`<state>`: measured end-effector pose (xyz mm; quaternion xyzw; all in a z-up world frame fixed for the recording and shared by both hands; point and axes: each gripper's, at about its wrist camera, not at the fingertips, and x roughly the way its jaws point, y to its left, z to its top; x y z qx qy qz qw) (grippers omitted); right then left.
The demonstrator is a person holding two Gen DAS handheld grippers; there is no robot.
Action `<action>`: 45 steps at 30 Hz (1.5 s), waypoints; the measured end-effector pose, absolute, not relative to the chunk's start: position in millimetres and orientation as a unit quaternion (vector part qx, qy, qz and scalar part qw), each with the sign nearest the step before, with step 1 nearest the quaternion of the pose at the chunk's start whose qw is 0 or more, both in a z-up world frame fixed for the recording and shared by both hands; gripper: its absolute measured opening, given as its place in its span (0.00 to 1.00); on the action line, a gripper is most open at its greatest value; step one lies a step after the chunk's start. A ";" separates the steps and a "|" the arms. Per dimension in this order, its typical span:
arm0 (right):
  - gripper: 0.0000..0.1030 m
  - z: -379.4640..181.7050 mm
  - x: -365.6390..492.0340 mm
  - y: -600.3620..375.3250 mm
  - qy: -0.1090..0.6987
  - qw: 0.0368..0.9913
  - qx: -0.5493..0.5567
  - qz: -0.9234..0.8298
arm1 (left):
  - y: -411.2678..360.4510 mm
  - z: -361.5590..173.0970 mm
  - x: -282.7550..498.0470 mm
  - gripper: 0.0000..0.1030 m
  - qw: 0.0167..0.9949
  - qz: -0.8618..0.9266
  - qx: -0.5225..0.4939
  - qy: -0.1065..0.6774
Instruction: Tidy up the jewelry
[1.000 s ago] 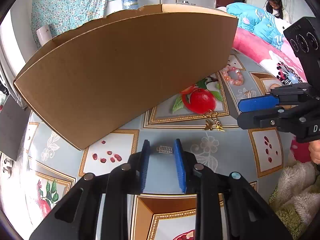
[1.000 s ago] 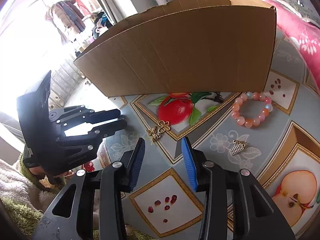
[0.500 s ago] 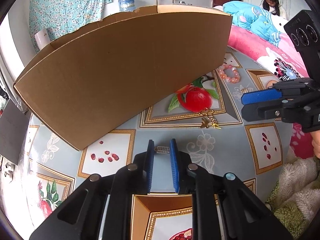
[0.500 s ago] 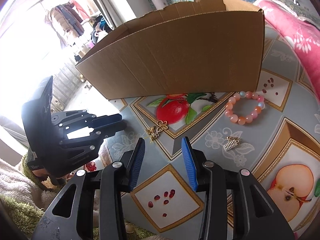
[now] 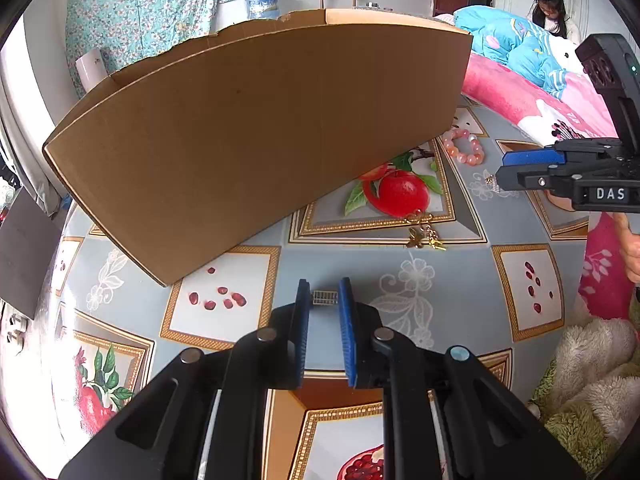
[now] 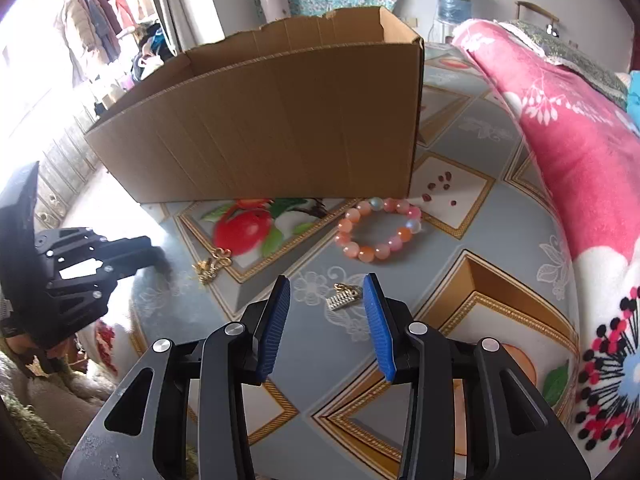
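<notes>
My left gripper (image 5: 324,294) is shut on a small silver comb-shaped earring (image 5: 325,298), pinched between its blue pads just above the patterned tablecloth. Its twin, a second silver earring (image 6: 345,300), lies flat between the fingertips of my right gripper (image 6: 326,290), which is open and not touching it. A pink bead bracelet (image 6: 378,230) lies just beyond, near the corner of the open cardboard box (image 6: 272,128). A gold flower-shaped piece (image 6: 212,266) rests left of that, on the apple print. The left gripper (image 6: 152,250) shows at the left of the right wrist view.
The tall box (image 5: 260,140) fills the far side of the table. A pink floral blanket (image 6: 580,152) borders the right edge. A fluffy green and white throw (image 5: 592,380) lies at the near right. A person (image 5: 550,8) sits far back.
The left jaws have closed onto the silver earring. The right gripper has swung to the right, from near the gold piece to over the second silver earring.
</notes>
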<state>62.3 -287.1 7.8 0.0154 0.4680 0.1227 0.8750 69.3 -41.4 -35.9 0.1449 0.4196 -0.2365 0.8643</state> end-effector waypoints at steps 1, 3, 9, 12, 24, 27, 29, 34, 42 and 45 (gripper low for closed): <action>0.35 5.9 63.0 -287.3 0.471 0.874 0.010 0.121 | -41.5 -36.0 69.2 0.13 0.864 -0.237 0.145 0.420; 0.31 1.2 64.4 -287.1 0.477 0.871 -0.004 0.116 | -41.2 -36.1 68.9 0.13 0.864 -0.237 0.146 0.419; 0.24 -6.0 64.7 -278.4 0.475 0.872 -0.055 0.108 | -41.1 -36.1 68.8 0.13 0.864 -0.237 0.147 0.419; 0.09 -7.3 65.1 -276.8 0.475 0.871 -0.057 0.113 | -41.1 -36.3 68.7 0.13 0.864 -0.236 0.147 0.420; 0.00 -0.6 59.3 -276.3 0.465 0.874 -0.035 0.135 | -41.4 -36.4 68.2 0.13 0.864 -0.235 0.148 0.419; 0.00 7.3 55.3 -273.8 0.456 0.877 -0.024 0.147 | -41.6 -36.3 68.2 0.13 0.864 -0.235 0.149 0.419; 0.00 12.8 54.5 -275.4 0.450 0.880 -0.012 0.154 | -41.3 -36.5 68.1 0.13 0.865 -0.235 0.149 0.418; 0.00 20.8 59.0 -281.0 0.442 0.883 0.012 0.156 | -40.6 -36.4 67.3 0.13 0.866 -0.235 0.147 0.417; 0.00 22.0 62.7 -285.6 0.440 0.879 0.059 0.173 | -30.3 -31.7 66.7 0.17 0.857 -0.244 0.133 0.434; 0.00 18.8 64.0 -285.3 0.445 0.876 0.060 0.175 | -28.5 -31.5 65.2 0.25 0.856 -0.242 0.132 0.436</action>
